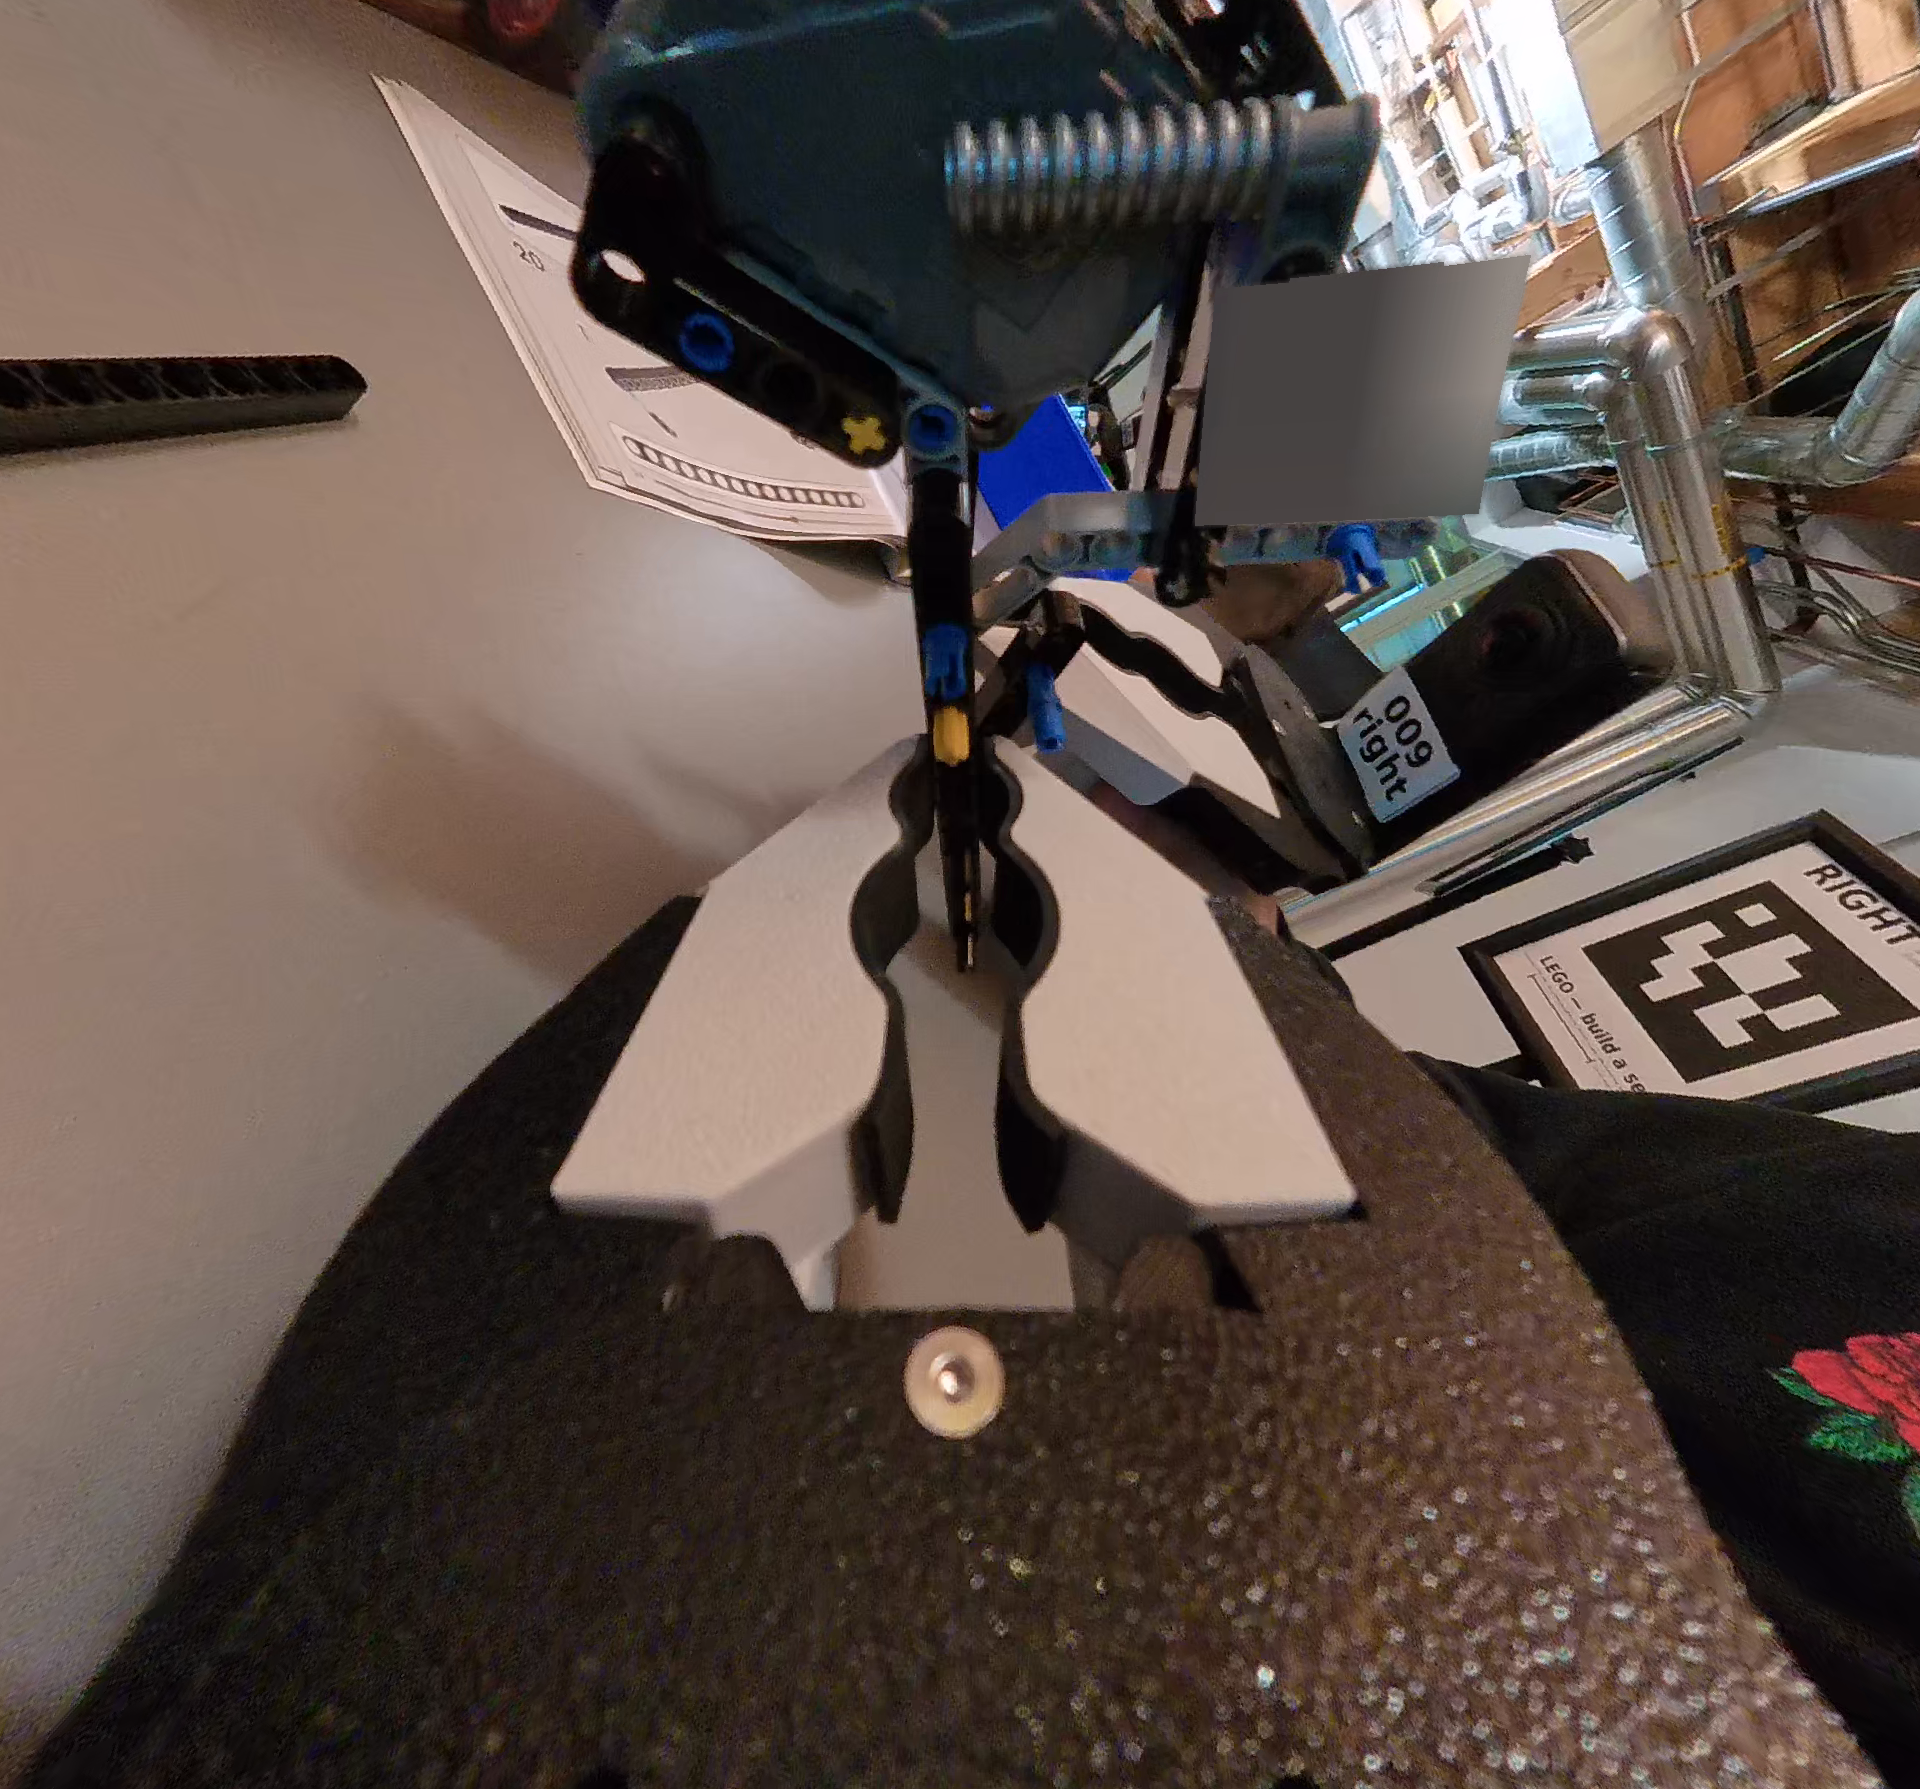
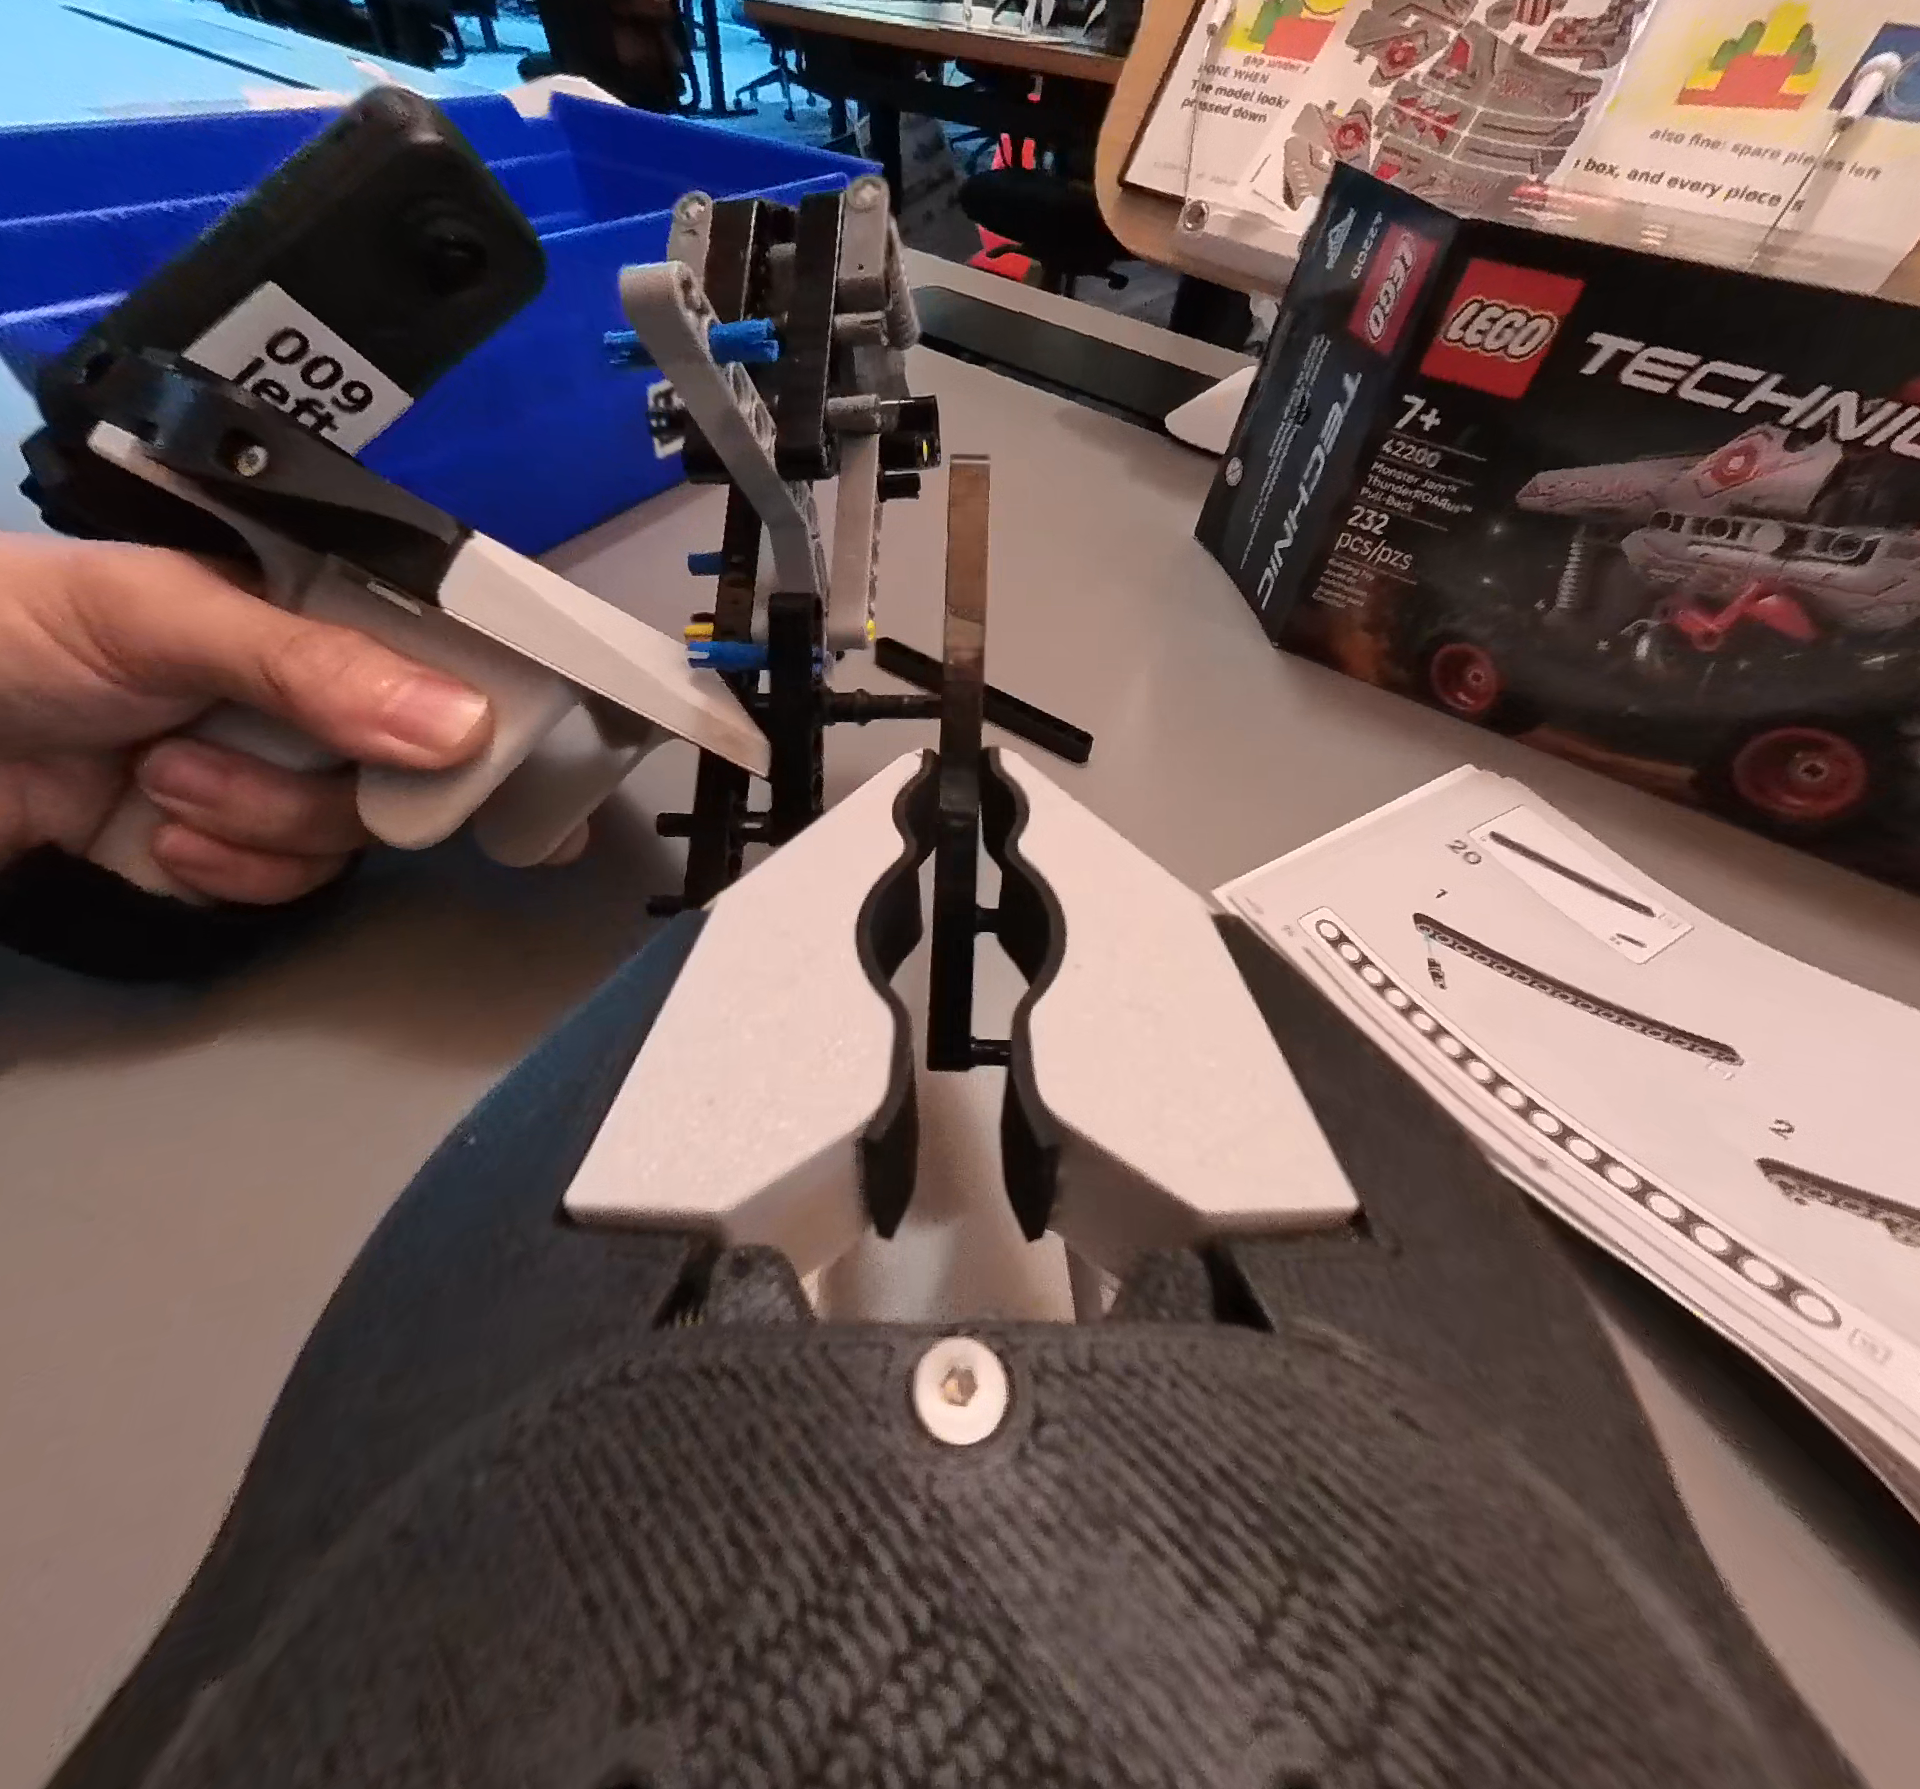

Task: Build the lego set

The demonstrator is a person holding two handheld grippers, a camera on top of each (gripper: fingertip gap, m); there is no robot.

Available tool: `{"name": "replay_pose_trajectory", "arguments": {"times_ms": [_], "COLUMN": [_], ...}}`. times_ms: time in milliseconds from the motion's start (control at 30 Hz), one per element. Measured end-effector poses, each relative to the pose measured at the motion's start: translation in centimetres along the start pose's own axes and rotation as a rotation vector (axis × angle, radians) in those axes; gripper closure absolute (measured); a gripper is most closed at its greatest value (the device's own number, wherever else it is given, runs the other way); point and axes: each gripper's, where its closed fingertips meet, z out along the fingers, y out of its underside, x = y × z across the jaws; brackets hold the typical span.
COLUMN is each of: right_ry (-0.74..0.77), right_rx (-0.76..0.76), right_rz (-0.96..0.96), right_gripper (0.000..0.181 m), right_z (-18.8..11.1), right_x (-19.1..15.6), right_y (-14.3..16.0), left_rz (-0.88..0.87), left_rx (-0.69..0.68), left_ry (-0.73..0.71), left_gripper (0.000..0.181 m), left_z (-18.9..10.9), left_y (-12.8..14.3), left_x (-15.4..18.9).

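My left gripper (image 1: pixel 961 773) is shut on a thin black beam of the lego assembly (image 1: pixel 894 212), a dark teal block with a metal spring, black beams, and blue and yellow pins, held above the table. The assembly also shows in the right wrist view (image 2: pixel 790 451), with the left gripper (image 2: pixel 753 752) clamping its lower part. My right gripper (image 2: pixel 958 763) is shut on a long black beam (image 2: pixel 964 586) held upright and edge-on beside the assembly; a black pin (image 2: pixel 873 700) bridges the two. In the left wrist view the right gripper (image 1: pixel 1060 638) is behind the assembly.
The open instruction booklet (image 2: pixel 1558 1064) lies at the right, with the lego box (image 2: pixel 1610 513) behind it. A blue bin (image 2: pixel 540 285) stands at the back left. A loose black beam (image 1: pixel 177 399) lies on the grey table. A framed marker card (image 1: pixel 1714 970) lies nearby. Less than 4 cm separates the two grippers' tips.
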Motion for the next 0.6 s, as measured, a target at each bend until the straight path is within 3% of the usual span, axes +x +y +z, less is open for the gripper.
{"name": "replay_pose_trajectory", "arguments": {"times_ms": [300, 467, 600], "right_ry": [0.08, 0.038, -0.021], "right_rx": [0.01, 0.033, 0.043], "right_rz": [-0.329, -0.34, -0.225], "right_gripper": [0.175, 0.176, 0.176], "right_z": [-0.11, -0.28, -0.36], "right_x": [-0.19, -0.47, -0.52], "right_y": [-0.51, -0.9, -0.56], "left_rz": [0.001, 0.051, 0.079], "left_rx": [0.002, 0.007, -0.01], "left_ry": [0.038, 0.049, 0.031], "left_gripper": [0.176, 0.176, 0.176], "left_z": [-0.1, -0.36, -0.35], "left_y": [0.0, -0.21, 0.0], "left_x": [0.2, 0.5, 0.34]}}
